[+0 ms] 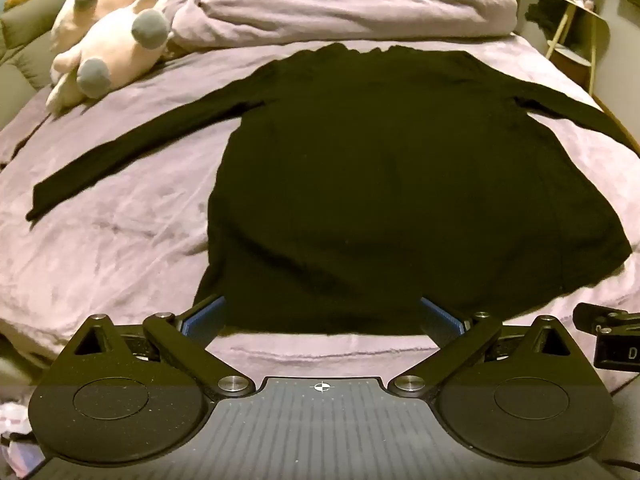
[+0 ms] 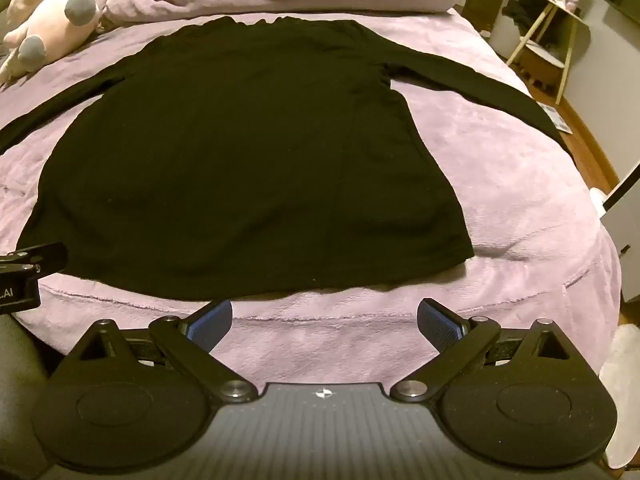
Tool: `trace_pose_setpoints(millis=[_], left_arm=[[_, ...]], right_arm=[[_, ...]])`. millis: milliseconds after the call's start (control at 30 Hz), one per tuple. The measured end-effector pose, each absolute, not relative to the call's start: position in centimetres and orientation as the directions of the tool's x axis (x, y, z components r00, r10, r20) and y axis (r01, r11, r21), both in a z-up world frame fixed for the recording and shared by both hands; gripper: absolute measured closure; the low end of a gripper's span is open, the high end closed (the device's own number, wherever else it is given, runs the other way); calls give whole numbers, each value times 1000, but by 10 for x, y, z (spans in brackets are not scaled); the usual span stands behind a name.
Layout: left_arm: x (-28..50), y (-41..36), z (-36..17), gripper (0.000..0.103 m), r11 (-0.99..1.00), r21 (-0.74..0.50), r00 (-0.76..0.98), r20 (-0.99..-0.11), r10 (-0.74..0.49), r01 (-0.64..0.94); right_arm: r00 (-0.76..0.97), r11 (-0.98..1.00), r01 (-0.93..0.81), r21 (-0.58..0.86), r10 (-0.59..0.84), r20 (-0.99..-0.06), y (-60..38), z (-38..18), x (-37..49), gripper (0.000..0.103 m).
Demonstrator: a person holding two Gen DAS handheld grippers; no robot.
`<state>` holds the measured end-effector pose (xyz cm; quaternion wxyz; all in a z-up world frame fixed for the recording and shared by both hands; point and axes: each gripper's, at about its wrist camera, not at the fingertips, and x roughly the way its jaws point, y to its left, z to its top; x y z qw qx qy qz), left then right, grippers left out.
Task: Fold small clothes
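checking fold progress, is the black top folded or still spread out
Spread out. The black top lies flat on the purple bedspread, both sleeves stretched sideways, no fold yet.

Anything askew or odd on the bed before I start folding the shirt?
Nothing stands out. The black shirt lies flat on the purple blanket, both sleeves spread out. Plush toys sit clear of it, near the far corner.

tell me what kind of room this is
Most likely a bedroom. A black top lies flat on a bed with a lilac cover, a bunched duvet sits at the head, and plush toys lie beside it.
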<state>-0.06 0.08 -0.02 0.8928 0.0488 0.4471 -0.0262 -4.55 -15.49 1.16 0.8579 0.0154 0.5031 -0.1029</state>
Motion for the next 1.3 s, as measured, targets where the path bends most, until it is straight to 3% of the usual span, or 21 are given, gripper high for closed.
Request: trace_pose_setpoints(millis=[1300], left_arm=[[3,1,-5,0,994,70,577,-817,6,89]], right_arm=[[482,977,199,-73,-162,-861,-155,13,-43,4]])
